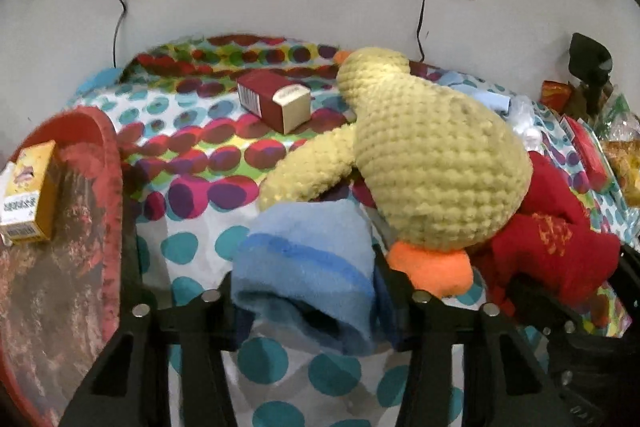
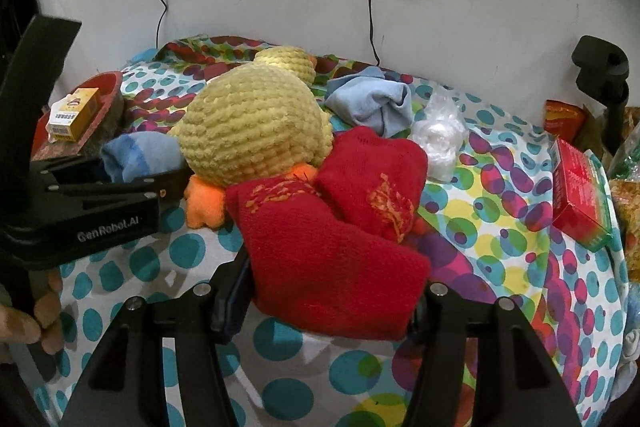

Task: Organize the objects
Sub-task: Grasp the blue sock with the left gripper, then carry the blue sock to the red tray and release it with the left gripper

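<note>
The left gripper (image 1: 304, 291) has its jaws around a folded blue sock (image 1: 308, 267), the pads pressing its sides so the soft cloth bunches between them. The right gripper (image 2: 320, 291) pinches a pair of red socks (image 2: 332, 227) in the same way, the near edge of the knit caught between its fingers.

Both bundles lie on the spotted tablecloth (image 2: 500, 227), touching the crocheted yellow duck (image 1: 432, 155) that sits between and just behind them. Judging by the look, the socks are light and limp; they will sag and may unfold, so a hold across the thick folded middle seems safer than one on a loose edge.

Farther off, a red box (image 1: 276, 101) rests on the cloth and a yellow box (image 1: 30, 191) sits in the red tray (image 1: 108, 163) to the left. Another blue cloth (image 2: 372, 99) lies near the wall.
</note>
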Available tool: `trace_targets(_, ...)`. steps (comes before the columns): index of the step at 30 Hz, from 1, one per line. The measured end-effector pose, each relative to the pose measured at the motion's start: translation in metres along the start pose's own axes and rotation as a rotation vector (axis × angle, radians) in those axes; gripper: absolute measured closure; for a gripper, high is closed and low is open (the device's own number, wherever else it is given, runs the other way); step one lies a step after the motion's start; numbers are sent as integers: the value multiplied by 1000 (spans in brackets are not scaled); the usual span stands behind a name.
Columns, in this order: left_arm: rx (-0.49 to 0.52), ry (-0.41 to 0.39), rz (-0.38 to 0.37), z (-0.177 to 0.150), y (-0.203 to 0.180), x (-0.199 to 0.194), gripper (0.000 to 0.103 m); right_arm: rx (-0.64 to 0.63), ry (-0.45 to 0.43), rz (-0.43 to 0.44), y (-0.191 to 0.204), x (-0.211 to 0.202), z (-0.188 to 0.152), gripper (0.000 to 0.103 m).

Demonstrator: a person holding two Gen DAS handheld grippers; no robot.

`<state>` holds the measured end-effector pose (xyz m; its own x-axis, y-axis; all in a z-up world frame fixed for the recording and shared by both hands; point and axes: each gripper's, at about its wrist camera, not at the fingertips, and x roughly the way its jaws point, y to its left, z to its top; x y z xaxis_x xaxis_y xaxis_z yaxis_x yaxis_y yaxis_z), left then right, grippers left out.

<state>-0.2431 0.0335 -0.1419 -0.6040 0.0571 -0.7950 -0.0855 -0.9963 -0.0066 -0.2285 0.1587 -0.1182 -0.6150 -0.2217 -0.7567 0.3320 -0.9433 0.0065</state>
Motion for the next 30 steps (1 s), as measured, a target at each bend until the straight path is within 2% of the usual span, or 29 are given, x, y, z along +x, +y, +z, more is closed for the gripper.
trace_targets(5, 48, -35, 19, -6, -8, -7, 64, 3, 3, -1, 0, 1, 0, 46)
trace_targets(8, 40, -42, -3, -9, -6, -11, 64, 2, 10, -1, 1, 2, 0, 45)
trace_targets(15, 95, -39, 9, -23, -18, -22, 64, 3, 13, -1, -1, 3, 0, 44)
trace_targets(30, 142, -68, 3, -38, -23, -63, 64, 5, 14, -2, -1, 4, 0, 44)
